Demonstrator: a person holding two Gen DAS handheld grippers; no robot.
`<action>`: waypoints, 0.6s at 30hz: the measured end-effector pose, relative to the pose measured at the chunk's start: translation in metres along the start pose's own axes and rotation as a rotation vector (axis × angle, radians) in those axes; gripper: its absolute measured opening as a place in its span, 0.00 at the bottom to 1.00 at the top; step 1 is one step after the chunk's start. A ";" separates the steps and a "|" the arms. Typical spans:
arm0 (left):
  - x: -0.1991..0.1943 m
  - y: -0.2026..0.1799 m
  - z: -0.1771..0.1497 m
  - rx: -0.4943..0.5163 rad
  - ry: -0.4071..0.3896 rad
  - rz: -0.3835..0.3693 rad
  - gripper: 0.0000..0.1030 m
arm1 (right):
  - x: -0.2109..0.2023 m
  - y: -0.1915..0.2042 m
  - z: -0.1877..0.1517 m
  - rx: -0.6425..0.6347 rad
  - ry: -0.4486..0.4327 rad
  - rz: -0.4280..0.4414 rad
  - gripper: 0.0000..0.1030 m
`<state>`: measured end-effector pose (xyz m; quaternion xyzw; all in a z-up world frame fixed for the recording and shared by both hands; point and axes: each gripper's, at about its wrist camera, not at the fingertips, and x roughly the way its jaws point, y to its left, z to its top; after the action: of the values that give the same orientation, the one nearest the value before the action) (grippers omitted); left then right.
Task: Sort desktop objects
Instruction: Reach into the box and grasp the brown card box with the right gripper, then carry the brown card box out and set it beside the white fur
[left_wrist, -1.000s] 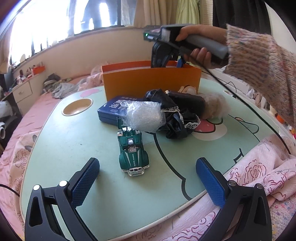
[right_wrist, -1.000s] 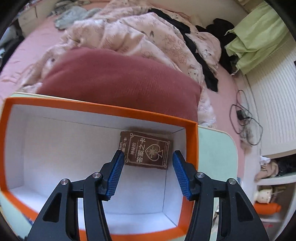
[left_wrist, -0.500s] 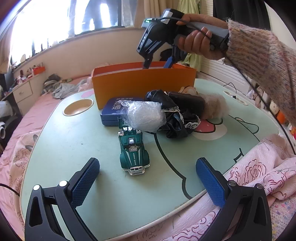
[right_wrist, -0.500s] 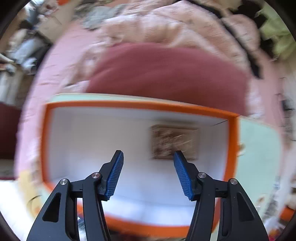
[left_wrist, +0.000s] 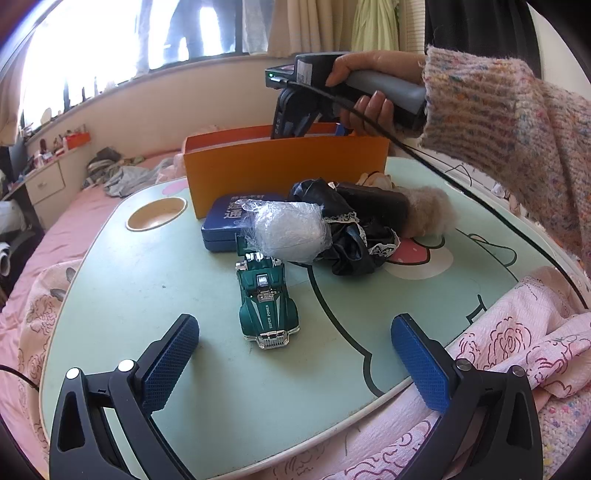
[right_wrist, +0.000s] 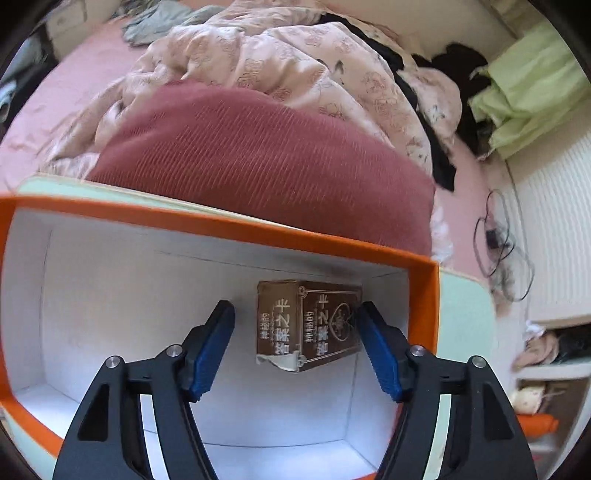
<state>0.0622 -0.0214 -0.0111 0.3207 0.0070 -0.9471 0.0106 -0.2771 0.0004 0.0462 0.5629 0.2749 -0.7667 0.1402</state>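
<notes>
A brown card box lies inside the orange box, close to its right wall. My right gripper points down into the orange box with its jaws opening. The card box shows between the fingers, the left pad clearly apart from it. In the left wrist view a hand holds that right gripper over the orange box. My left gripper stands open low over the table's near edge. A green toy car sits just beyond its fingertips.
Behind the car lie a blue tin, a plastic-wrapped white ball, black cloth, a black case and a beige fluffy thing. The green table has a cup recess. A pink blanket overlaps the right edge.
The right gripper's jaws have spread wider over the card box after swinging left and back. The card box now shows a side face. The left gripper and the table objects stayed put.
</notes>
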 end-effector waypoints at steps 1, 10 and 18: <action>0.000 0.000 0.000 -0.001 0.000 0.000 1.00 | 0.001 0.000 0.002 -0.002 0.010 0.010 0.63; 0.000 0.000 0.000 -0.001 0.000 0.000 1.00 | -0.017 -0.013 -0.011 0.001 -0.025 0.147 0.19; 0.000 0.000 0.000 -0.001 0.000 0.001 1.00 | -0.104 -0.028 -0.102 -0.053 -0.269 0.251 0.19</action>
<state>0.0621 -0.0214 -0.0112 0.3207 0.0074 -0.9471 0.0112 -0.1773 0.0718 0.1297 0.4812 0.2015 -0.8041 0.2852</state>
